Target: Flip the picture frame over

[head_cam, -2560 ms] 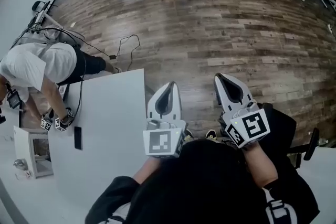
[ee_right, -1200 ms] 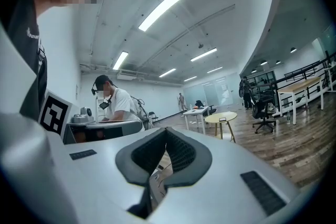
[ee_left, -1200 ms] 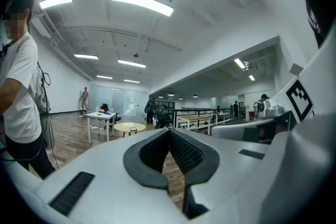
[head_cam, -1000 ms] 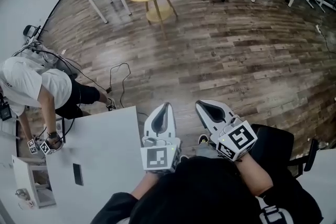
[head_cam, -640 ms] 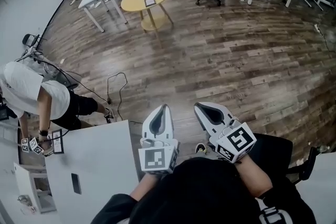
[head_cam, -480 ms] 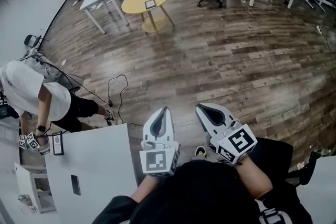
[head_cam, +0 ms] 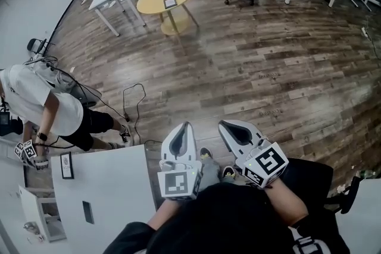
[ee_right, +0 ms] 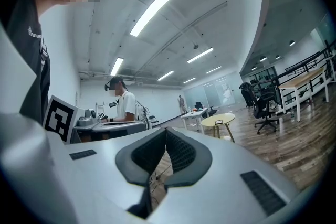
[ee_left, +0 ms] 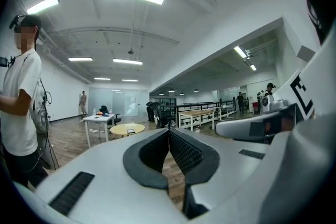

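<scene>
At the worktop's [head_cam: 113, 187] far left corner, close to its edges, lies the picture frame [head_cam: 66, 165], a small dark-rimmed rectangle flat on the white surface; which face is up cannot be told from this distance. Just off that same corner stands another person [head_cam: 36, 98], bent toward the worktop with marker-cubed tools [head_cam: 27, 151] in hand, near the frame but not touching it. Nearer along the worktop's left side sits a thin dark slab [head_cam: 88, 212], apart from the frame. Off the worktop's right edge, over the wooden floor, hangs the left hand-held gripper [head_cam: 187, 126], its jaws closed tip to tip with nothing between them. Just to its right, further from the worktop, the right hand-held gripper [head_cam: 222, 125] is likewise closed and empty. Both are well apart from the frame, so the step in hand looks like the approach, with the flip not yet begun. To do it well, both tools should probably cross the worktop to that far left corner and spread their jaws before arriving. One would best pinch a long side of the frame at its rim while the other steadies the opposite side. The turn should roll toward the worktop's middle, lest the frame slide off the near edges or knock the other person's tools.
</scene>
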Motion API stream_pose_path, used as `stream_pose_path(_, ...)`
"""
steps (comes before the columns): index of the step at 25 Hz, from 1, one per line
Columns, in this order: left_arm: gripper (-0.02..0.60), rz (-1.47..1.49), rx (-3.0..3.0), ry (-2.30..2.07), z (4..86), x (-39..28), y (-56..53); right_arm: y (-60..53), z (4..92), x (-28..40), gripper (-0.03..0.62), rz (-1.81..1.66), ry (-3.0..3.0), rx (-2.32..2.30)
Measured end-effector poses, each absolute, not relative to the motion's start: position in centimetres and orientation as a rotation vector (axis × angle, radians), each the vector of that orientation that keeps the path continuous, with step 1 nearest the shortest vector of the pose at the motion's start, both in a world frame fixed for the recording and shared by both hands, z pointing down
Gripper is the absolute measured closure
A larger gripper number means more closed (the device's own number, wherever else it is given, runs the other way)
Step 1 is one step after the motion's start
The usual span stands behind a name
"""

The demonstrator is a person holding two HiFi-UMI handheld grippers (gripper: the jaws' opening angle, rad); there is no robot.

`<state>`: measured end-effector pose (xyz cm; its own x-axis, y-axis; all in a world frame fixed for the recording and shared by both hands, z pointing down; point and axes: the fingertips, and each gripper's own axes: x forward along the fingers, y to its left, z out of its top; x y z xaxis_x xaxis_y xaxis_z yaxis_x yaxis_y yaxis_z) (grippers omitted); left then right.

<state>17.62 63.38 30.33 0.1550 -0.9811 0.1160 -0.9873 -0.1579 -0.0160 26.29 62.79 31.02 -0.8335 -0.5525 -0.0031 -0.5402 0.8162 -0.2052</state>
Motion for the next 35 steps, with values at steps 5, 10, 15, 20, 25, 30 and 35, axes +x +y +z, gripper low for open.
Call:
stream_pose_path(5,0.558,0.136,2.347,-1.989,29.9,15.2,60.2,59.9,31.0,23.5,0.574,-0.295,2.951,-0.886)
stream_pose_path(10,0.558,0.112,2.378,-1.963,29.9,11.6,56.6,55.9,30.8,19.4,0.574,-0.264,2.961,-0.893)
stream_pose_path(15,0.558,0.065,2.366,-1.972,29.6,7.0,53.2,52.2,30.3,14.6,0.574,-0.214,2.983,-0.884)
stream_pose_path(20,0.558,0.035,2.344,-1.980,30.1,3.3,50.8,50.0,30.6,11.2,0.574,-0.190,3.015,-0.894)
stream_pose_path(25,0.558,0.030,2.339,-1.987,30.3,1.2,49.0,48.3,31.0,10.0,0.574,-0.208,3.018,-0.917)
stream_pose_path(30,0.558,0.031,2.330,-1.979,30.7,0.7,46.5,46.1,31.8,9.4,0.574,-0.246,3.027,-0.927)
stream_pose_path(35,0.558,0.054,2.335,-1.975,30.8,0.8,43.5,43.1,32.3,9.6,0.574,-0.262,3.029,-0.930)
